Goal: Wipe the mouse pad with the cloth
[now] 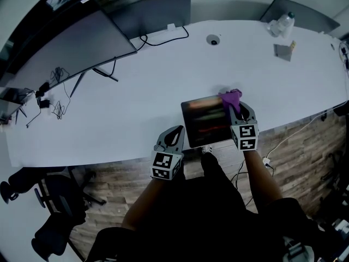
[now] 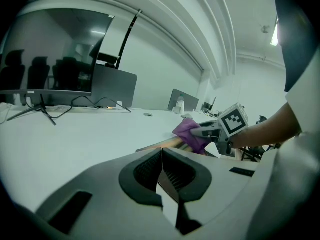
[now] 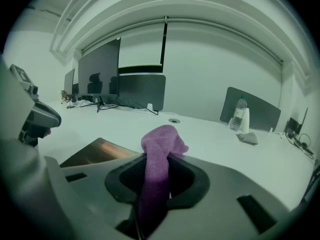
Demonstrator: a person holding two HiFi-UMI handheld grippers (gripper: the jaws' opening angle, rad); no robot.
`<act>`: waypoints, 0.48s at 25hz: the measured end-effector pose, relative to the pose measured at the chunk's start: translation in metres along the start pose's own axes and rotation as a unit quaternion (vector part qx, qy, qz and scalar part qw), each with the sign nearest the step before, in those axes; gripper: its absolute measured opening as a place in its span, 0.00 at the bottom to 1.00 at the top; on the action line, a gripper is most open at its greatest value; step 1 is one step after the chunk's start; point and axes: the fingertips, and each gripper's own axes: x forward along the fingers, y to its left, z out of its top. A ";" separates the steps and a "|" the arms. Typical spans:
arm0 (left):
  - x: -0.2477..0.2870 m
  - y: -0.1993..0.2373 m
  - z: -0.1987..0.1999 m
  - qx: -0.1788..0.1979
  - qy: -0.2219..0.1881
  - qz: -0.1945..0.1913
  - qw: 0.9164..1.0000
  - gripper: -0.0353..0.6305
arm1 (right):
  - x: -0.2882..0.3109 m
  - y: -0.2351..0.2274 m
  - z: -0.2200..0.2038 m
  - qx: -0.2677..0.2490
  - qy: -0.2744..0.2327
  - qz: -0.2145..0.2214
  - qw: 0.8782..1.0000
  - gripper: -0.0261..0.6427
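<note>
Desk (image 1: 136,97) is partly covered by a mouse pad (image 1: 206,121); at its far right corner, cloth (image 1: 231,98) is clamped in the right gripper (image 1: 240,112). Beside its left edge the left gripper (image 1: 174,138) is clenched empty

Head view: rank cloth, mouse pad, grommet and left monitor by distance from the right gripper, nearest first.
1. Cloth, held in the right gripper jaws.
2. Mouse pad, just to its left.
3. Grommet, mid-table, beyond the pad.
4. Left monitor, far left of the table.

Purple cloth (image 1: 231,98); dark mouse pad (image 1: 206,121) streaked orange; white bench (image 1: 109,108); grey left tool (image 1: 175,132) and right tool (image 1: 238,109), black-and-white square markers.
</note>
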 end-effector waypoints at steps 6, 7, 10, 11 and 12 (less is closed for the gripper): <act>-0.003 0.010 0.002 0.004 -0.006 0.005 1.000 0.09 | -0.013 0.031 0.006 0.005 -0.007 0.024 1.000 0.18; -0.004 0.011 0.002 0.004 -0.007 0.007 1.000 0.09 | -0.015 0.039 0.006 0.006 -0.005 0.030 1.000 0.18; -0.009 0.017 -0.001 0.004 -0.009 0.012 1.000 0.09 | -0.022 0.067 0.003 0.025 0.005 0.046 0.999 0.18; -0.011 0.019 -0.002 0.004 -0.008 0.012 1.000 0.09 | -0.024 0.078 0.003 0.033 0.003 0.051 0.998 0.18; -0.014 0.020 -0.004 0.003 -0.007 0.013 1.000 0.09 | -0.025 0.088 0.003 0.040 0.000 0.057 0.998 0.18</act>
